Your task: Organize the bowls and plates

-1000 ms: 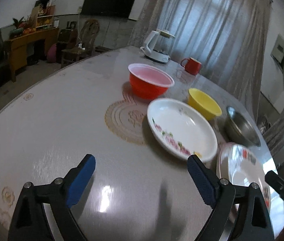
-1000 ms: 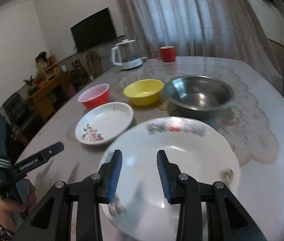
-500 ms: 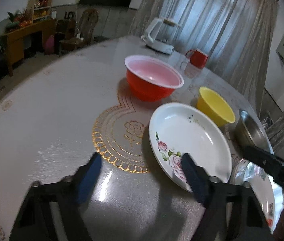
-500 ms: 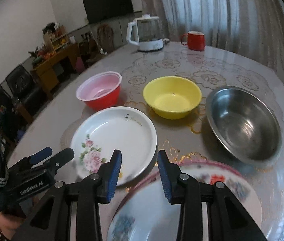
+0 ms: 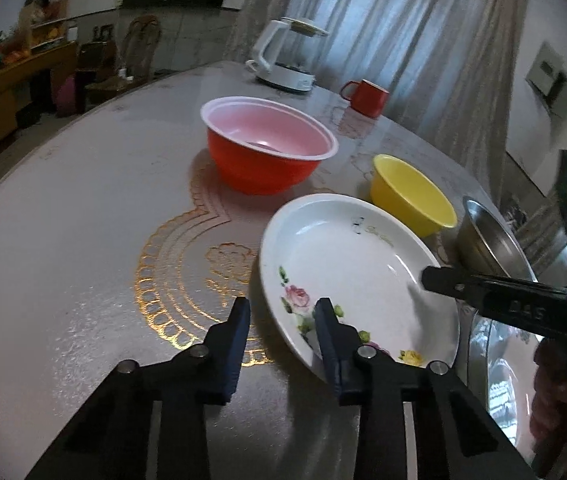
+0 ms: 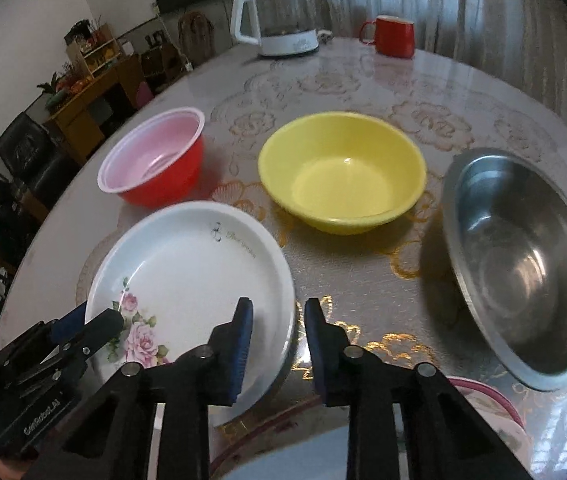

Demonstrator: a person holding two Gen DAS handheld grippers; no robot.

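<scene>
A white rose-patterned plate lies on the table. My left gripper straddles its near-left rim, jaws partly closed with a gap around the rim. My right gripper straddles its right rim, jaws narrowly apart. A red bowl, a yellow bowl and a steel bowl stand behind and to the right. A second larger plate lies low under my right gripper.
A white electric kettle and a red mug stand at the far side of the round table. The right gripper's arm crosses the left wrist view.
My left gripper moved forward to the rose plate's rim and narrowed its jaws. My right gripper moved off the large plate, forward to the rose plate's right rim.
</scene>
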